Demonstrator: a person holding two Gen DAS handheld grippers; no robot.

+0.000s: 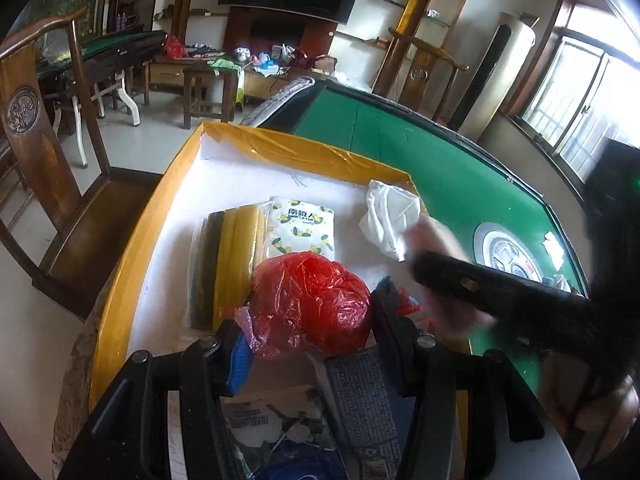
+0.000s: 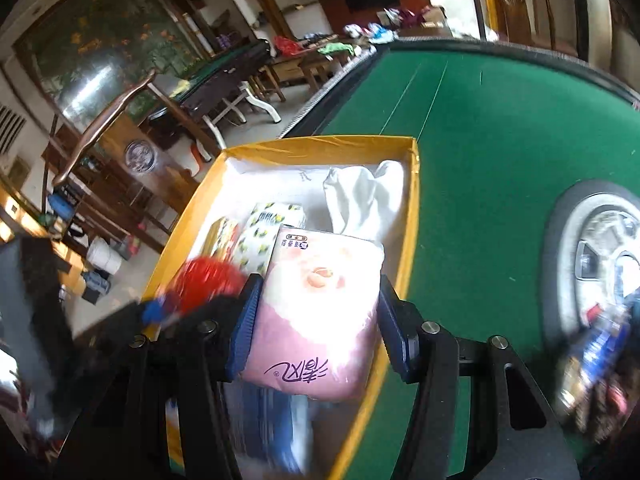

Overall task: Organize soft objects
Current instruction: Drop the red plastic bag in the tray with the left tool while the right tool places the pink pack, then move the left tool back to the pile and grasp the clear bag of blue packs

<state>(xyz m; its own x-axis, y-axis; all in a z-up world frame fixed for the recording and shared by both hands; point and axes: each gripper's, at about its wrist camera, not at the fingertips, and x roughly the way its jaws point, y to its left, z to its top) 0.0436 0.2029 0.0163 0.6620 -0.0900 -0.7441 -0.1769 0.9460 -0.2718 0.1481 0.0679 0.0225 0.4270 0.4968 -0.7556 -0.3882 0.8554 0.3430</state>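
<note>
Soft objects are collecting in the yellow-walled box (image 1: 132,240) standing on the green table (image 1: 440,168).

Left wrist view: your left gripper (image 1: 308,344) is closing its pads on a crumpled red plastic bag (image 1: 316,304) and holding it over the near part of the box. Already lying on the white floor of the box are a pack of yellow and dark sponges (image 1: 232,256) at the left, a lemon-print tissue pack (image 1: 300,228) just beside it, and a white cloth (image 1: 392,216) in the far right corner. More packaged items are showing under the gripper, too blurred to name. Your right gripper (image 1: 480,284) is crossing the picture at the right, blurred.

Right wrist view: your right gripper (image 2: 316,320) is clamping a pink tissue pack (image 2: 320,312) between its blue pads, above the near right part of the box (image 2: 412,216). By this reading, you are roughly midway: three items are placed, two are being carried in, and blurred packaged things (image 2: 596,352) are waiting on the table at the far right.
</note>
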